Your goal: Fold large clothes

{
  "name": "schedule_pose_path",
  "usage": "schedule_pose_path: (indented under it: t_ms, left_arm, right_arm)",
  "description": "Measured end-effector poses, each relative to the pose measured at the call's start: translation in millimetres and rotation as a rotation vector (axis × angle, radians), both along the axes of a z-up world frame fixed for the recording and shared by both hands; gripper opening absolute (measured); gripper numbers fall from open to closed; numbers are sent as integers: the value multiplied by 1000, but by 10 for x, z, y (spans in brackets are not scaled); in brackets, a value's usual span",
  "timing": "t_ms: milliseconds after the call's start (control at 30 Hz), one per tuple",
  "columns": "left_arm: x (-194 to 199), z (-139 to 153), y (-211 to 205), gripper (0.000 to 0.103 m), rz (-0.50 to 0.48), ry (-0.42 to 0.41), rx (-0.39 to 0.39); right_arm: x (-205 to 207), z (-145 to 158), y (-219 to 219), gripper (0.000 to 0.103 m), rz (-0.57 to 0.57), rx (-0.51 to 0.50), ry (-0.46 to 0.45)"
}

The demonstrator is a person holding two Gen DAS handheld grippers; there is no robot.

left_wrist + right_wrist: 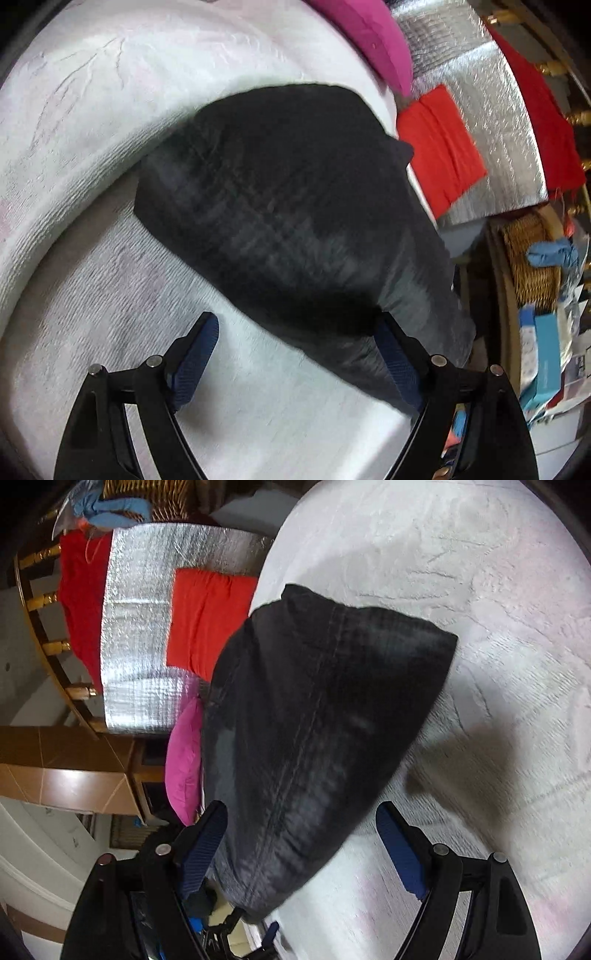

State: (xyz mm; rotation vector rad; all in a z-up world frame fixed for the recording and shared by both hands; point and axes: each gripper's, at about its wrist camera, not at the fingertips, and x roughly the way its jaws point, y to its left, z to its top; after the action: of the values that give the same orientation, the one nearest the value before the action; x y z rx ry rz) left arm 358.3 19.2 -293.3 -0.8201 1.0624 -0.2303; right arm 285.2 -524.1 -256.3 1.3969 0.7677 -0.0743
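Observation:
A folded black garment (280,206) lies on a white textured bedspread (92,122), near the bed's edge. My left gripper (295,321) is open, its right finger under or against the garment's near corner, its left finger on the bare spread. In the right wrist view the same black garment (314,720) lies on the white bedspread (480,590). My right gripper (303,808) is open, with the garment's near end between its two blue-padded fingers. Whether the pads touch the cloth I cannot tell.
A folded red cloth (439,144) lies on a silver foil mat (506,122) beside the bed; it also shows in the right wrist view (207,620). A pink cushion (373,40) sits at the bed's edge. A wicker basket (532,258) and clutter stand at right.

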Motion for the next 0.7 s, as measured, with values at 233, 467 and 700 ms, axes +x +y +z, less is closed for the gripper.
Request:
schedule_pose_path:
  t_ms: [233,467,700]
  left_arm:
    - [61,-104,87,86,63,-19,-139]
    - [133,-106,74,85,85,-35,-168]
    - [232,-96,4,67,110,-46,-127]
  right_arm:
    - [106,-55,-13,86,-33,-4,-32]
    - [303,-48,14,86,-33,-37,-25]
    - [440,-41,78,85,-33,-116,12]
